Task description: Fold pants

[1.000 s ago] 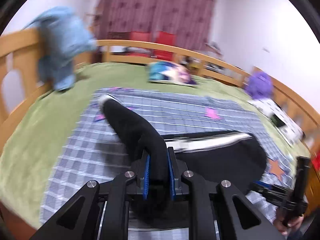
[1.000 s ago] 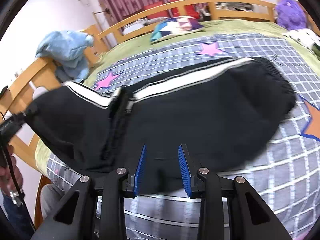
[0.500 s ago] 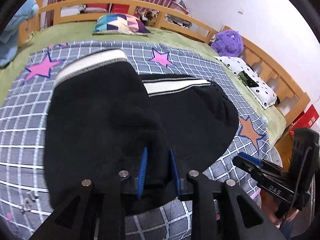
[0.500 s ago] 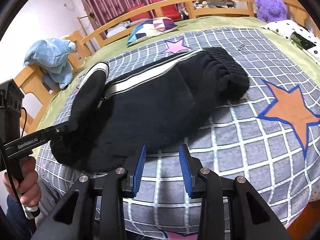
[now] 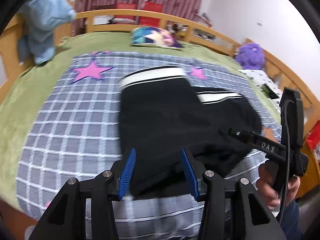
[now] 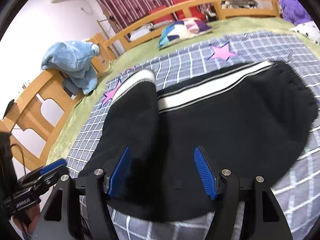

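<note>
Black pants with white side stripes lie folded on the checked star blanket. One leg end with its white cuff rests over the other part. My left gripper sits at the near edge of the pants. Its jaws are opening, with black cloth lying between the blue pads but not pinched. In the right wrist view the pants fill the middle. My right gripper is opening too, over the near hem, its pads clear of the cloth. The right gripper also reaches in from the right, held by a hand.
A light blue garment hangs on the wooden bed rail at the left. A colourful pillow lies at the far side and a purple plush toy at the right. A green sheet surrounds the blanket.
The left gripper carried a pant leg over the rest of the pants, then let go. Both grippers' jaws have spread wider. The leg now lies flat.
</note>
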